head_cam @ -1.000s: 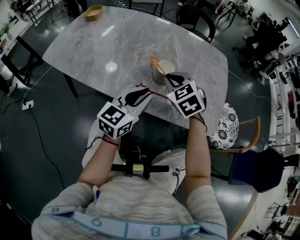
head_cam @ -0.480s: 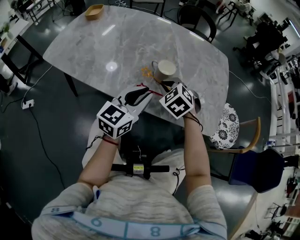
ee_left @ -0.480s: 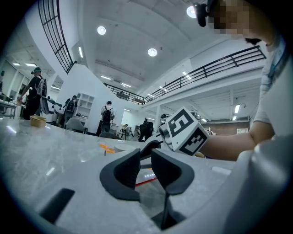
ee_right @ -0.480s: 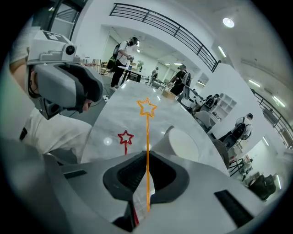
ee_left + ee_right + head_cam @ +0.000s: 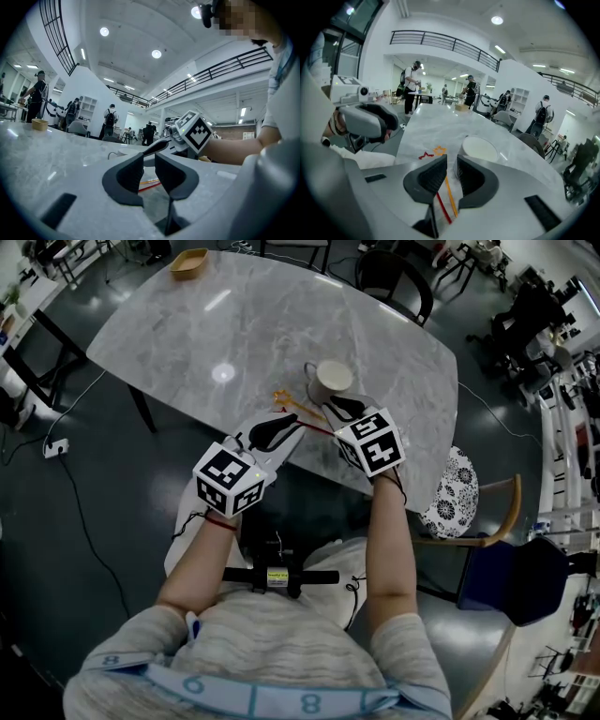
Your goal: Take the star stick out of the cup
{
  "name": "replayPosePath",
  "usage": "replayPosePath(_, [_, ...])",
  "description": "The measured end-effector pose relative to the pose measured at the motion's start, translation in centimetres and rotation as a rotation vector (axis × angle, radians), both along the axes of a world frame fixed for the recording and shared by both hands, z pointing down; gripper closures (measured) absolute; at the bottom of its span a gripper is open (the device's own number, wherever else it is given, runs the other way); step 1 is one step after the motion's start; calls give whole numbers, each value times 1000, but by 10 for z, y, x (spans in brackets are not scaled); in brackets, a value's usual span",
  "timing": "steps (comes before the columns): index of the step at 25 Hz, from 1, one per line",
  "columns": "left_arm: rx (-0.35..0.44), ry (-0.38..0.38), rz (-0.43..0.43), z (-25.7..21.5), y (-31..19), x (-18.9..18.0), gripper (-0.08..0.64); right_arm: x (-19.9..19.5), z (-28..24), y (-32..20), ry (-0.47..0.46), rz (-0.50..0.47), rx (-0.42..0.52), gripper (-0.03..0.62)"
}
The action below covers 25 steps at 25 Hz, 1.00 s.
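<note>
Out of the cup [image 5: 330,381] now, the star stick [image 5: 286,399] has come down to the left of it, its orange star low over the grey worktop [image 5: 234,324] near the middle of the head view; a second ago the star stood up above the cup's rim. The right claw [image 5: 339,409] has drawn back toward the lower right, just below the cup.

Seen from the right gripper view, the right claw [image 5: 451,164] is closed to a thin slit and the star stick [image 5: 447,186] runs up through it, lying against the left-hand jaw, with the star beyond the tips. The cup [image 5: 480,149] sits just right of the star, upright, its pale mouth in view. A red stick [image 5: 426,155] lies beside the orange one, its zigzag head to the star's left.

The left claw [image 5: 289,423], left of centre, points at the red stick [image 5: 309,426]. In its own view the left claw [image 5: 149,161] is closed down to a narrow slit with nothing in it.
</note>
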<state>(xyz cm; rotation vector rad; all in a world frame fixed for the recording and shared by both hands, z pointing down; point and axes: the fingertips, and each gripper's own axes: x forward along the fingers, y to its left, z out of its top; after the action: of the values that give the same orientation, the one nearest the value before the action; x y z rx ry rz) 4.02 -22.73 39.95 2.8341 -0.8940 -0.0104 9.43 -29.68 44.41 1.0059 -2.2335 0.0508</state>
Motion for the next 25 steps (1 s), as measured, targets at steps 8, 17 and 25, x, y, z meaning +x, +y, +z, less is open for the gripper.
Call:
replayPosePath(8, [3,6,6,-4,3,2,491,5,-38,14,-237,121,99,554])
replayPosePath(17, [8,3,29,-5,14,9,491,-3,-61,58,-430,241,239,554])
replayPosePath(25, [8,-17,44,8,24,17,491,6,-31,87,-636,391,220,555])
